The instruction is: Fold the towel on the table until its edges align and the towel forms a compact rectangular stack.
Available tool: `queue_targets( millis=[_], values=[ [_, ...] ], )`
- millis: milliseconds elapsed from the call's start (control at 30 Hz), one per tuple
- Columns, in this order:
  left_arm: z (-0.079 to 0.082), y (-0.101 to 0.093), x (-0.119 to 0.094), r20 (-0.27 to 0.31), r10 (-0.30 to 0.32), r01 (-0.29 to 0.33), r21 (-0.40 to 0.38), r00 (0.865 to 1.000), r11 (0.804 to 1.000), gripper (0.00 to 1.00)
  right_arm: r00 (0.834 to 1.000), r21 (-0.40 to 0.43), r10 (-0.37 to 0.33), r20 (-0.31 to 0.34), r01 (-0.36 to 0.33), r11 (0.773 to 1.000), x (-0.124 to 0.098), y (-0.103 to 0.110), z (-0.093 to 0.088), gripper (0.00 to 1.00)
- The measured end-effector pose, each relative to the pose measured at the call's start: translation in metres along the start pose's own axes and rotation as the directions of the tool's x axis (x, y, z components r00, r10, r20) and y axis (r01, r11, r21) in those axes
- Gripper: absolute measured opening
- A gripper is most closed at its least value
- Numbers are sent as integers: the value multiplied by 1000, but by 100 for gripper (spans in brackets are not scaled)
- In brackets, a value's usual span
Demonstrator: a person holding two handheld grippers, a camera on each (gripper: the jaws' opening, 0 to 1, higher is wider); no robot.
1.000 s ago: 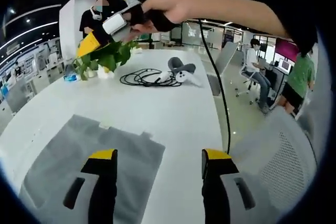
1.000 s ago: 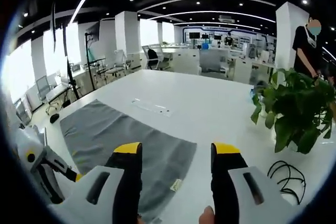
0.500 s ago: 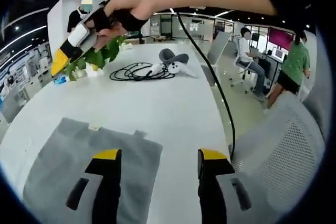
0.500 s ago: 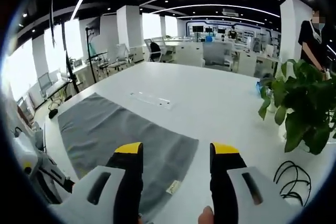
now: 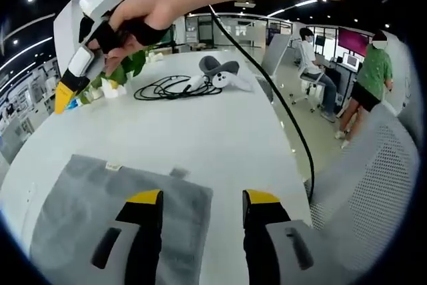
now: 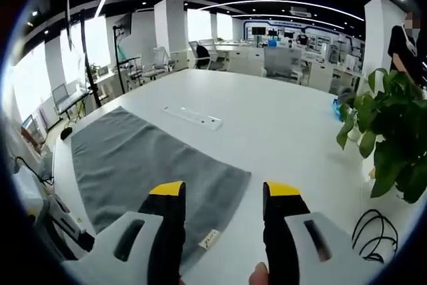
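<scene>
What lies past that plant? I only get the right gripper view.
Observer: In the left gripper view, a grey device lies on the table beyond the plant, at the end of a coiled black cable.
Visitor: And how does the left gripper stand?
Observer: The left gripper is open and holds nothing; one jaw is over the towel, the other over bare table.
Visitor: Is anything beside the table?
Observer: A white mesh chair stands at the table's side, close to the left gripper.
</scene>
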State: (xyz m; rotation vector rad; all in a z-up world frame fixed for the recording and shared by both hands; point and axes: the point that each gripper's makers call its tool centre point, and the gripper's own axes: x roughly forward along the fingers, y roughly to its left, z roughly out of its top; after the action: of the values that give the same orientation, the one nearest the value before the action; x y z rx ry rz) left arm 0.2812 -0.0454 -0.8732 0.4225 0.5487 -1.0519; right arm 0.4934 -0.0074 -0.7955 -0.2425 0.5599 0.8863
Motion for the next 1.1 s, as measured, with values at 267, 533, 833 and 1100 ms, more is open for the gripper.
queue_targets(
  millis=[267,533,833,1100],
  values=[
    [-15,-6,13,-57,-19,22,64,998,998,42,1000,35,11,14,-12,999,22,-7,-5,39],
    [-15,-7,25,-57,-37,42,84,998,996,31,999,57,35,-11,-34,998,40,-8,-17,35],
    [-14,-9,39,-15,-77,76,-15,997,997,29,999,86,48,-26,-45,995,59,-14,-29,35],
    [-22,-3,48,-41,-48,49,11,998,999,28,997,71,42,-65,-37,997,73,-19,-46,33]
  ],
)
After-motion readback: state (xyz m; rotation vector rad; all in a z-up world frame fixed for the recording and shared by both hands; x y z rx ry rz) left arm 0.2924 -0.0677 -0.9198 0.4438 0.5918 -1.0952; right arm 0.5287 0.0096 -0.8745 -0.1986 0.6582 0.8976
